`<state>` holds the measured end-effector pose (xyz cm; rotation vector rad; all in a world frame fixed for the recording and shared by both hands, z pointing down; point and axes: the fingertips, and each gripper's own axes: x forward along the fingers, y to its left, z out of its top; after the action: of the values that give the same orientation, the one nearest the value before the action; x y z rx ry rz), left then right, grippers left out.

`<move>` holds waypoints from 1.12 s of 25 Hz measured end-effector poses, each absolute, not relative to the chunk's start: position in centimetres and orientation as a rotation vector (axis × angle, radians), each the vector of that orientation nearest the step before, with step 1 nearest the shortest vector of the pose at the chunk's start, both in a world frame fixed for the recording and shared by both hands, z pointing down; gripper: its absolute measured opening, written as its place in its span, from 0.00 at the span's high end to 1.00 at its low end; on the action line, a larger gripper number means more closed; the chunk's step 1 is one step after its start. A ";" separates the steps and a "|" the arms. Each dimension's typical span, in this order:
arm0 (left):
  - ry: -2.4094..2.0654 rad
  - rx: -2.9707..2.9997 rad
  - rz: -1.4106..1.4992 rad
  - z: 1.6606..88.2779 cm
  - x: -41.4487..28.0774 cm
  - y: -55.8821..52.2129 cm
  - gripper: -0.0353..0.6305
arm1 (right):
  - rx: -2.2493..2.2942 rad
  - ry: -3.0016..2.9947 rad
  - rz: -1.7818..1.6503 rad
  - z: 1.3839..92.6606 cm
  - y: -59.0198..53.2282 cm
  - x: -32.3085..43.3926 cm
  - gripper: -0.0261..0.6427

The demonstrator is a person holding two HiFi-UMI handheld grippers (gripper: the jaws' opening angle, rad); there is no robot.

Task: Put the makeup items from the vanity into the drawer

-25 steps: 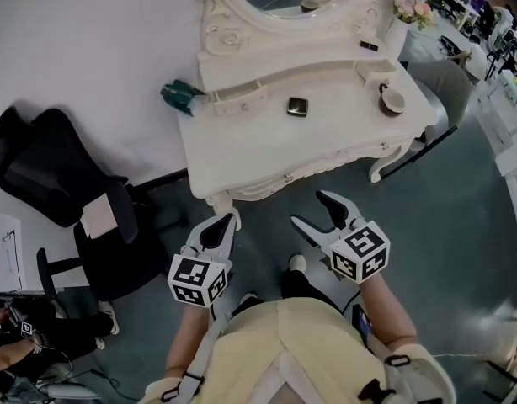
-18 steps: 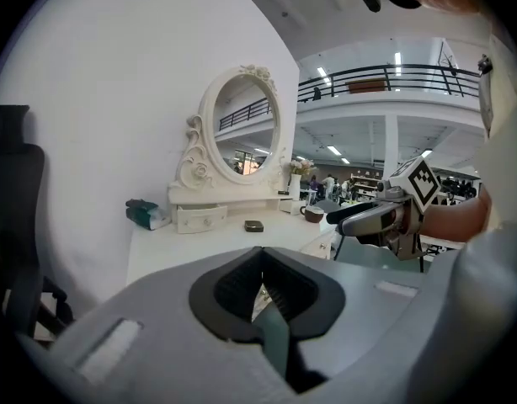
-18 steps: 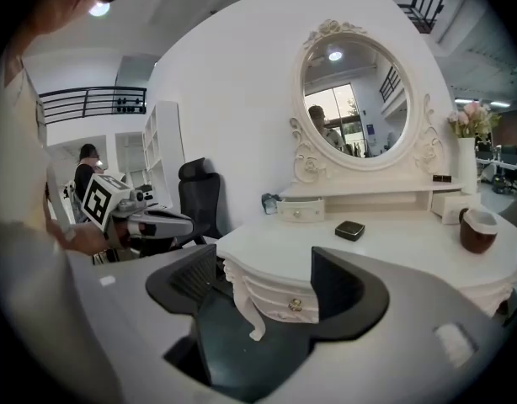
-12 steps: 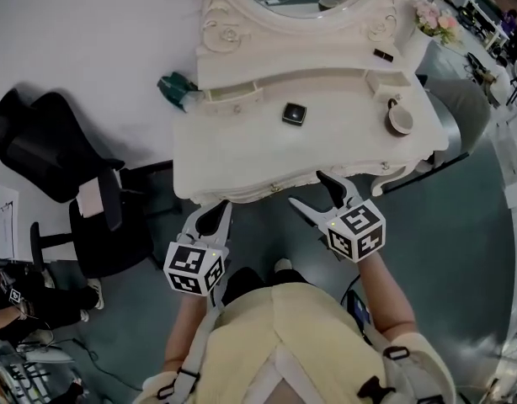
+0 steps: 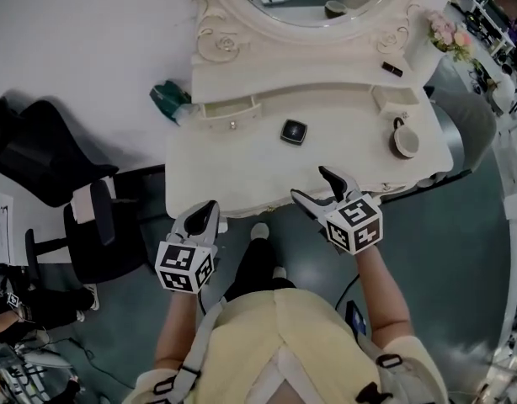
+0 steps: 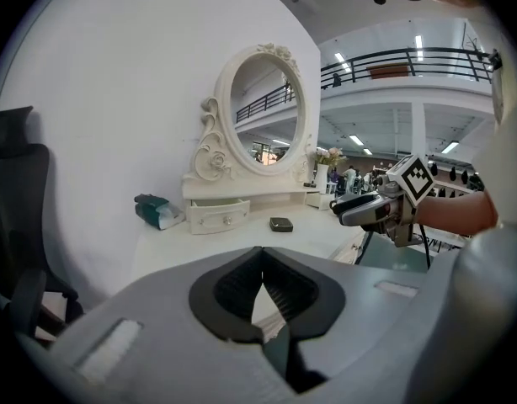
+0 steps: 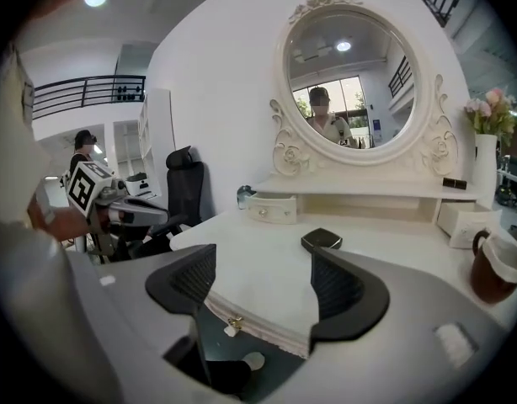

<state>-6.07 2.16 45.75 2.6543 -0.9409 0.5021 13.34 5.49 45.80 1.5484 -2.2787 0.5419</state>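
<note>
The left gripper point(image 5: 205, 211), jaws pressed together, and the right gripper point(image 5: 311, 183), whose empty jaws have just been opening, are now closer to the vanity point(image 5: 233, 171).

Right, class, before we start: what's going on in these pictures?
A person stands at a white vanity with a claw in each hand, neither holding anything. The left claw is shut, near the vanity's front edge. The right claw is open at that edge; its jaws have just been opening, with nothing gripped between them. A black compact lies on the top and a small dark item sits on the shelf, neither picked up yet.
</note>
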 end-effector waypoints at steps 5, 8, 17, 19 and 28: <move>-0.883 2.669 0.538 46.8 -3.6 -1.9 0.95 | 1.528 -2.240 0.554 47.1 1.8 14.6 0.46; -0.876 2.670 0.539 47.2 -2.8 -4.4 0.95 | 1.524 -2.211 0.584 48.3 -0.6 15.5 0.46; -0.833 2.638 0.552 48.8 -2.8 -10.2 0.95 | 1.420 -2.135 0.560 51.1 -6.9 16.4 0.44; -0.817 2.634 0.548 49.0 -2.8 -11.0 0.95 | 1.394 -2.115 0.556 51.6 -7.7 16.8 0.44; -0.838 2.588 0.580 50.2 -2.8 -13.2 0.95 | 1.220 -2.082 0.507 53.3 -9.5 17.6 0.43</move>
<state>-2.77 -13.17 50.20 2.5881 -0.8384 0.5798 17.60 -9.50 53.29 1.2195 -2.0816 0.5075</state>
